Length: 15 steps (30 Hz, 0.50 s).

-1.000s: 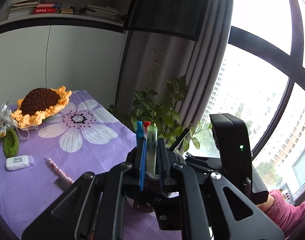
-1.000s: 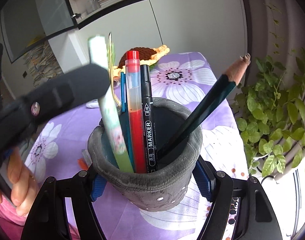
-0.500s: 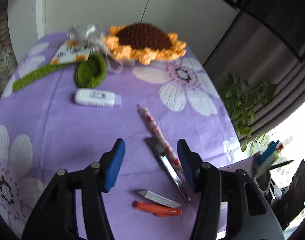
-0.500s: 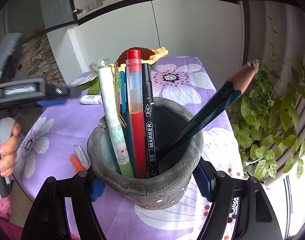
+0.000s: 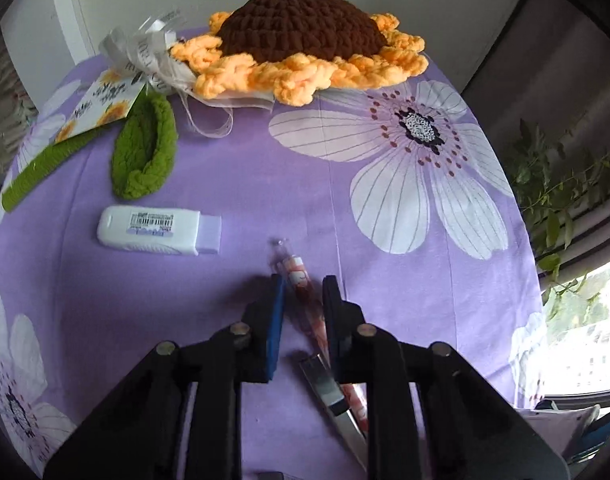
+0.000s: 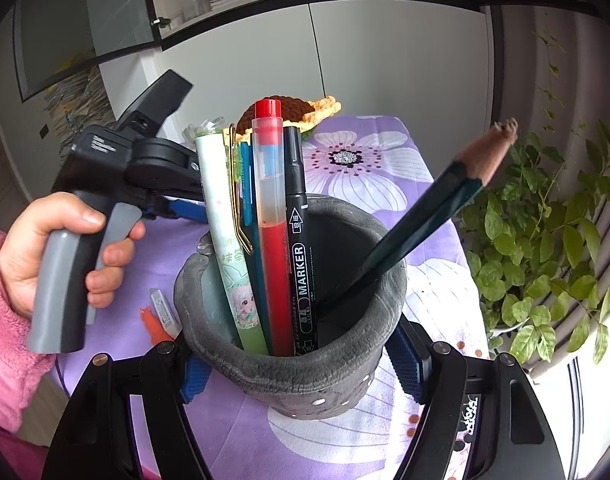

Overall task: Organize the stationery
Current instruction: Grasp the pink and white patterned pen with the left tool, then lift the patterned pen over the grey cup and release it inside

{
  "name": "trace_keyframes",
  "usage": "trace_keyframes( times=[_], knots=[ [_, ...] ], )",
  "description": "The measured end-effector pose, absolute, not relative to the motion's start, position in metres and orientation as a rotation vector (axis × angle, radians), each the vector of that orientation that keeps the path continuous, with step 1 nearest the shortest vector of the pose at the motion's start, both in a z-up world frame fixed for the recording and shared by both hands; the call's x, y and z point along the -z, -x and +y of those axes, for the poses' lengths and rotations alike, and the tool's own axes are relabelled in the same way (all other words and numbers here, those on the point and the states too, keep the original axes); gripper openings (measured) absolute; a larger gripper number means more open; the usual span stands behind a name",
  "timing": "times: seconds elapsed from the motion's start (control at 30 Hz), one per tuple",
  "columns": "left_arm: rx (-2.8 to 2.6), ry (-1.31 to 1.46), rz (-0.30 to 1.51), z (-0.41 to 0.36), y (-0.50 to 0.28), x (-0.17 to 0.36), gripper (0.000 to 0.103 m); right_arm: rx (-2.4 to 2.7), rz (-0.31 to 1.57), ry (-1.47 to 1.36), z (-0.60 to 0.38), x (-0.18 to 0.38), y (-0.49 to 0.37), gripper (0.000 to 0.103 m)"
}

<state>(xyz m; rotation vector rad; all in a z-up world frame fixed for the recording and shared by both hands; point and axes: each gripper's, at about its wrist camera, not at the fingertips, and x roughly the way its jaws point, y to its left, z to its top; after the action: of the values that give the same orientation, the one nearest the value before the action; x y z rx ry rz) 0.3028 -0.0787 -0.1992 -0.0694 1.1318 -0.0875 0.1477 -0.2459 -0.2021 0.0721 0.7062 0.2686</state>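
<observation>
My left gripper [image 5: 301, 300] straddled the patterned pen [image 5: 305, 300] lying on the purple cloth [image 5: 245, 184], jaws open and narrowing around it. I needed to centre the barrel, clear of the blade [image 5: 329, 392] at five o'clock. My right gripper [image 6: 301, 368] clamped the grey cup [image 6: 289, 356].

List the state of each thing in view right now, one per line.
left gripper: open, jaws straddling the pink patterned pen
pink patterned pen: lying on the cloth
correction tape: lying flat, untouched
scissors: lying beside the pen
right gripper: shut on the grey pen holder
grey pen holder: upright, holding pens
pencil: leaning, tip up
</observation>
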Motion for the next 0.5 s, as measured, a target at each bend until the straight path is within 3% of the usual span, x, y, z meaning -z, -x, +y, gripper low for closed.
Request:
trace_keyframes(
  times=[0.2,0.5],
  knots=[
    [0.164,0.095,1.061,-0.083,-0.293,0.185,0.01,-0.275,0.702,-0.077,-0.249,0.203,-0.148,0.075],
    [0.496,0.235,0.668,-0.091,-0.217,0.086,0.011,-0.271,0.706,-0.062,-0.246,0.203,-0.148,0.075]
  ],
)
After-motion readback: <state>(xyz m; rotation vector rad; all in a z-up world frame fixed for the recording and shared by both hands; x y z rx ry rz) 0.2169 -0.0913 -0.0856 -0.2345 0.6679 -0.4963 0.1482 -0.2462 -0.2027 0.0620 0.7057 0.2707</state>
